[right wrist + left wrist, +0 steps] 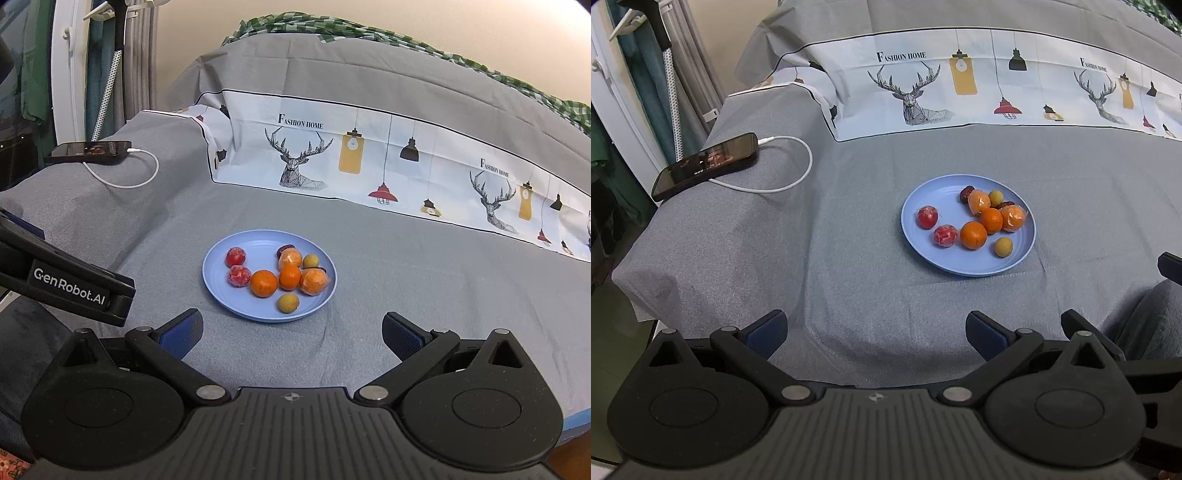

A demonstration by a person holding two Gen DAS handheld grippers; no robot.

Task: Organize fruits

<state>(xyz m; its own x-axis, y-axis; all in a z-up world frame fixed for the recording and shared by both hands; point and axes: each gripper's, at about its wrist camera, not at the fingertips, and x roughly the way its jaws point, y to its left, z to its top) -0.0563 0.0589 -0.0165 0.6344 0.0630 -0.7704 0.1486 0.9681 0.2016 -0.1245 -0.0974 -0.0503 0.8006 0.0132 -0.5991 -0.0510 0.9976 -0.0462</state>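
Observation:
A light blue plate [923,251] [221,295] lies on the grey bedspread and holds several small fruits. Among them are two red wrapped fruits [926,216] [235,256], two bare oranges [973,235] [263,283], two wrapped oranges [1013,217] [314,281], two yellow-green round fruits [1003,246] [288,302] and dark red dates [966,193] [283,250]. My left gripper [877,334] is open and empty, short of the plate. My right gripper [291,332] is open and empty, just before the plate's near rim.
A black phone [705,164] [90,150] with a white charging cable [790,184] lies at the bed's left edge. A printed deer-pattern cloth [979,81] [369,162] runs along the back. The left gripper's body [66,280] shows at left in the right wrist view.

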